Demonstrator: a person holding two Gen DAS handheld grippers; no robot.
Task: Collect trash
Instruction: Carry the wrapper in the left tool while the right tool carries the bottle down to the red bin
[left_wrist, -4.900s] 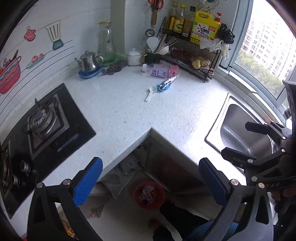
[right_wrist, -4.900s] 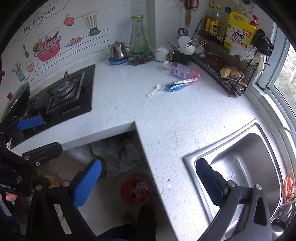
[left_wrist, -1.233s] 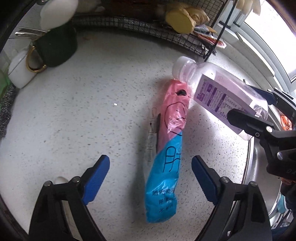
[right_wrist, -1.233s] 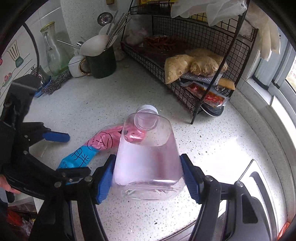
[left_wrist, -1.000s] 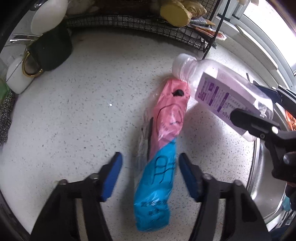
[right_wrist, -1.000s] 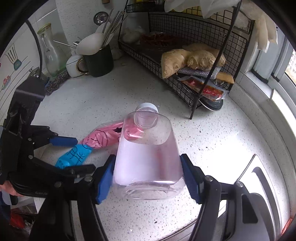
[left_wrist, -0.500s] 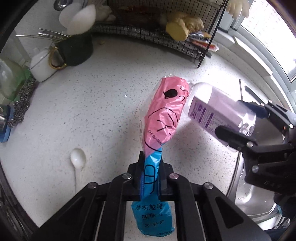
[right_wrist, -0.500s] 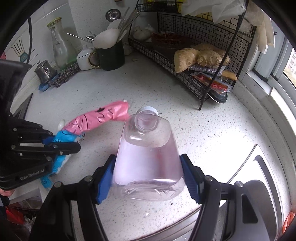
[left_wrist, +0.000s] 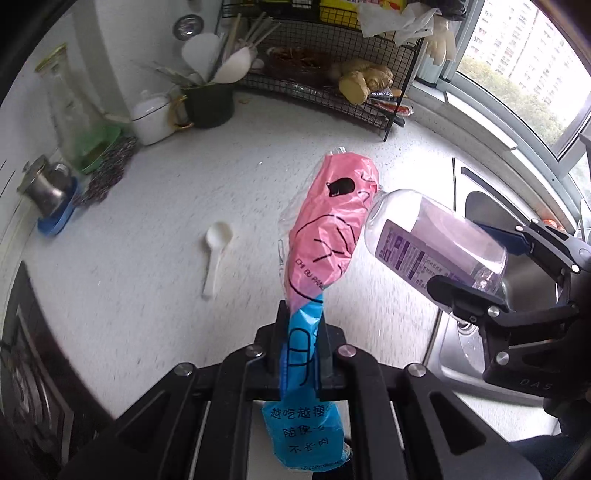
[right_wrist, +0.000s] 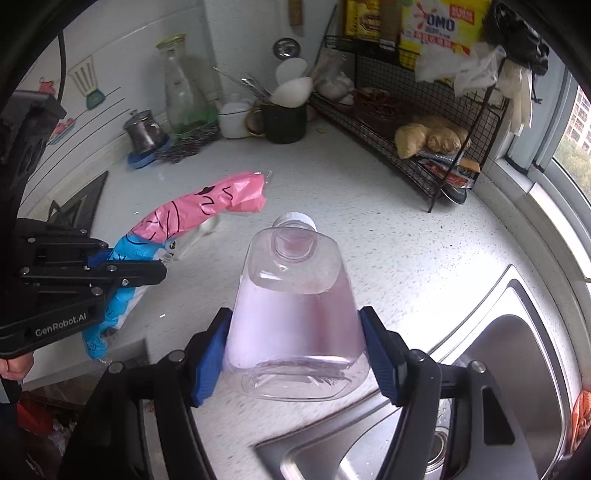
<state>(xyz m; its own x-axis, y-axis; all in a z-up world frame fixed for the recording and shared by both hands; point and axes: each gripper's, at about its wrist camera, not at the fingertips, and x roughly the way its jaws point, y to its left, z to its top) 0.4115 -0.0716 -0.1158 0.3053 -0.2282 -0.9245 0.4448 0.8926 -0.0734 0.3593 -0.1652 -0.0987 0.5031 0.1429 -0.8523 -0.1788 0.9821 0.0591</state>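
Note:
My left gripper (left_wrist: 301, 328) is shut on a long pink and blue plastic wrapper (left_wrist: 325, 236), pinched at its blue part and held up off the white counter (left_wrist: 147, 295). From the right wrist the same wrapper (right_wrist: 207, 212) sticks out of the left gripper (right_wrist: 122, 269) at the left. My right gripper (right_wrist: 295, 332) is shut on a clear plastic bottle (right_wrist: 295, 295) with a white cap and a purple label, lifted above the counter by the sink. That bottle (left_wrist: 432, 247) and the right gripper (left_wrist: 480, 273) show at the right of the left wrist view.
A white plastic spoon (left_wrist: 216, 251) lies on the counter. A black wire rack (right_wrist: 424, 129) with ginger and packets stands at the back right. A dark utensil mug (right_wrist: 284, 120), white pot, glass carafe and small steel kettle (right_wrist: 146, 133) line the back. The steel sink (right_wrist: 498, 369) is at the right.
My left gripper has shut on the wrapper's blue part and lifted it off the counter. Both grippers have risen and pulled back, so more of the counter and rack shows.

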